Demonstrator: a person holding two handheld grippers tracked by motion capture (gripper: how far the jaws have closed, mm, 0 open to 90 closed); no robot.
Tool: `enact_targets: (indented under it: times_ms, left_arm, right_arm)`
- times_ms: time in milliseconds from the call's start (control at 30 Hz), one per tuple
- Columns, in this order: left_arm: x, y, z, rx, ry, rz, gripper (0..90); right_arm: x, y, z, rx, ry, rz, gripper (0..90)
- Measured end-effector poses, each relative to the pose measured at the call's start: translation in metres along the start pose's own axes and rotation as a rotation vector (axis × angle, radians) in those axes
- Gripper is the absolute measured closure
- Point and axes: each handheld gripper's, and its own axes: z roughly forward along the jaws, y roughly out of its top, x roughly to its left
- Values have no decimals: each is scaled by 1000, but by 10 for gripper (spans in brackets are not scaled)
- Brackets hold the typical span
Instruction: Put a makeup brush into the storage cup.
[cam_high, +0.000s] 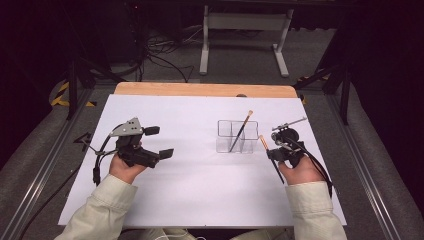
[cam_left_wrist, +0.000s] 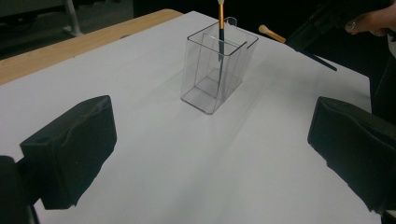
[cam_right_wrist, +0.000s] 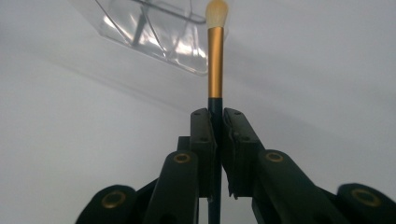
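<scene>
High view: white table sheet (cam_high: 190, 190) fills centre of frame; clear plastic holder (cam_high: 237, 136), w/ compartments, stands right of centre. One brush (cam_high: 241, 131) leans inside it, pale tip up and to the right.

R gripper (cam_high: 278, 148), lower right of holder, jaws clamped on the dark handle of a second brush (cam_high: 267, 152); its gold ferrule and pale tip point up-left toward the holder, handle end trails down-right over the hand. R gripper view: both jaws pressed flat against the handle at frame centre, brush (cam_right_wrist: 215, 60) rising vertically, tip at top edge just below the holder's rim (cam_right_wrist: 154, 32).

L gripper (cam_high: 150, 142), left of centre, jaws spread wide w/ nothing between them. L gripper view: pads (cam_left_wrist: 70, 149) at lower left and lower right corners, bare sheet between; holder (cam_left_wrist: 217, 70) at upper centre, well apart from the pads.
</scene>
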Motion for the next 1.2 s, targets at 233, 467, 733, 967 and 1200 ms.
enact_targets:
  times_ms: [233,467,733,967,1200]
  left_arm:
    - [0,-2,-4,-7,4,-1,19]
    - [-1,-7,-11,-11,15,-9,19]
    - [-1,-13,-20,-17,31,-13,19]
    - [1,-16,-22,-22,32,-22,19]
    - [1,-16,-21,-24,26,-25,19]
  right_arm:
    - [3,0,-16,-115,29,-41,832]
    - [1,-2,-30,-254,55,-99,832]
    - [1,-2,-42,-390,90,-161,831]
    - [1,-4,-45,-513,92,-237,831]
    - [-6,-4,-42,-598,168,-240,831]
